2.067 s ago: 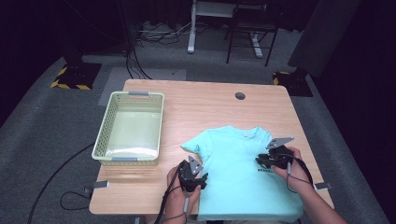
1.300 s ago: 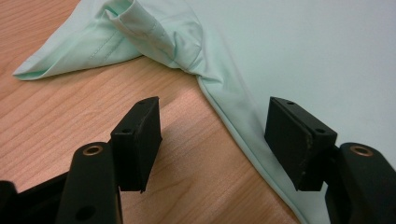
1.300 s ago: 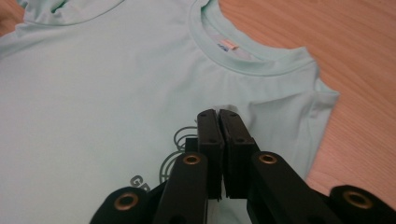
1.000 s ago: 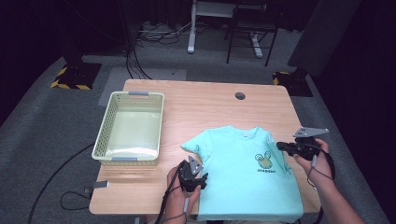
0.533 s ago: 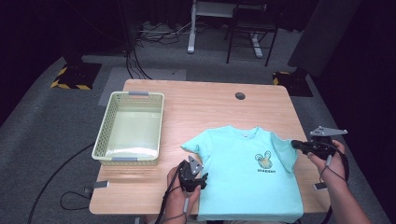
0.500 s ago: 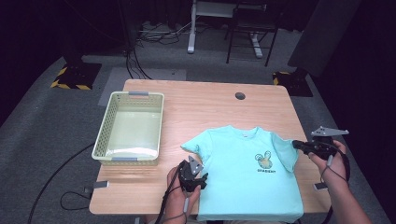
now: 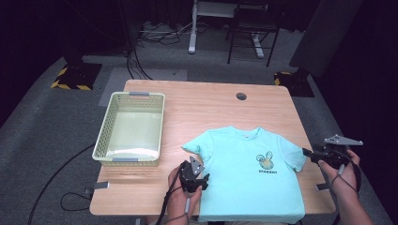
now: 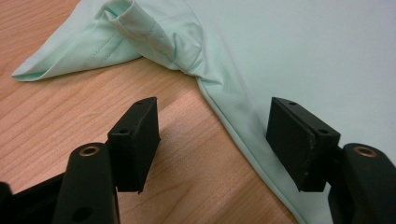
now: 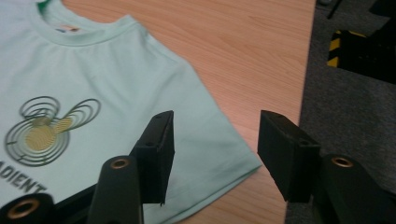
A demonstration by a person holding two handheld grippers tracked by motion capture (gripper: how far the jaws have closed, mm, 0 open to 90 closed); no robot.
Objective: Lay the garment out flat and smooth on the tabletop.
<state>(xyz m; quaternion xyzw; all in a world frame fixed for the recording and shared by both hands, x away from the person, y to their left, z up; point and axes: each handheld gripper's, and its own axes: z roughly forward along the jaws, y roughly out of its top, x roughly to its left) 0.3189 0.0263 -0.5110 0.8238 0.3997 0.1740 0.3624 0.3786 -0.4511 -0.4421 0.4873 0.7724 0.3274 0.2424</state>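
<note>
The mint-green T-shirt (image 7: 251,176) lies face up and spread on the near right part of the wooden table (image 7: 202,103), its printed chest motif (image 7: 266,161) up and its hem hanging just over the near edge. It looks light, limp and thin, so it will likely drape and slide over the smooth wood rather than keep a shape; a hold on a doubled seam, a sleeve cuff or a shoulder should grip better than one on the flat middle. Nearest, the left gripper (image 7: 193,174) rests low at the shirt's left side, the person's hand behind it. In the left gripper view its jaws stand spread with nothing pinched: bare wood and the shirt's side seam (image 8: 233,121) run between them, and the left sleeve (image 8: 135,35) lies crumpled and folded over just beyond the tips. The right gripper (image 7: 315,154) hovers at the table's right edge, held level and pointing in toward the right sleeve (image 9: 210,135). Its jaws have just been opening and now stand apart with nothing pressed between them, the sleeve's hem corner lying below the gap. Farther off, well clear of both, sits the pale green plastic basket (image 7: 109,140).
</note>
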